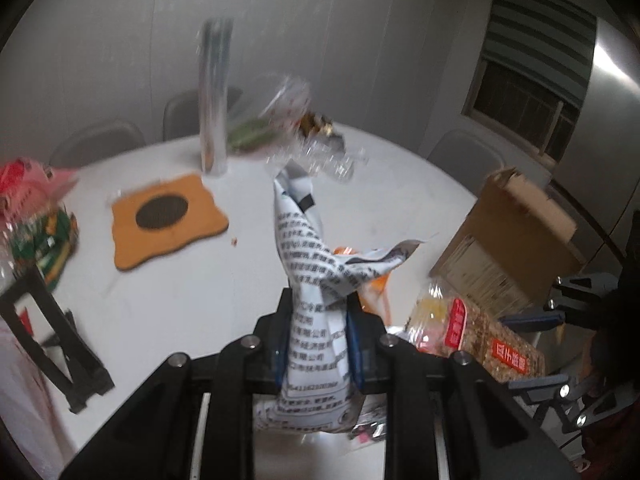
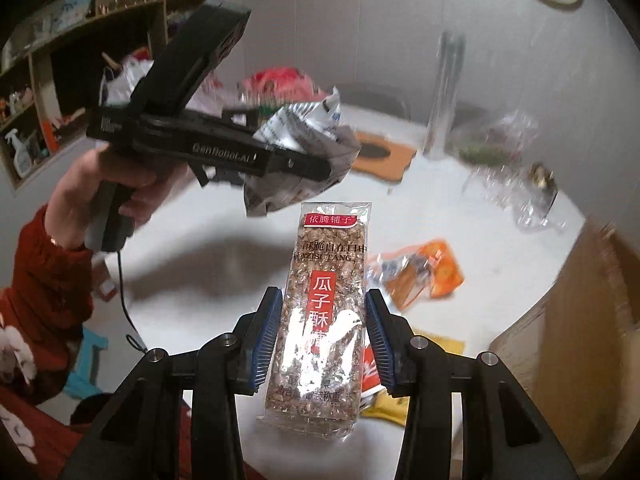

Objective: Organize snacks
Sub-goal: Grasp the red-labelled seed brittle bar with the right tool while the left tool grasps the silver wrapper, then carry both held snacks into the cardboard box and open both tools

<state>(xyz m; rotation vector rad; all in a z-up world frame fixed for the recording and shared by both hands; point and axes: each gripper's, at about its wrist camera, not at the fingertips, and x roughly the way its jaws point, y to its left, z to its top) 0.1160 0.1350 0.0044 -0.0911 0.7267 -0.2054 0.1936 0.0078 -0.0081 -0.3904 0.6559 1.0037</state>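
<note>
Left hand-held gripper (image 2: 320, 168): black body, white lettering on side, black cable below handle. Right hand-held gripper (image 2: 322, 332): black arms, blue ribbed pads, silver screws. Sleeve (image 2: 48, 280) at 9 o'clock: red, white floral print.

Mat (image 1: 168, 220) lies left of cardboard box (image 1: 516, 244) (both on table (image 1: 192, 288))

White printed snack bag (image 1: 316, 320), crumpled, pinched upright off table; clear seed-brittle pack (image 2: 326, 312) w/ red label, held lengthwise.
</note>
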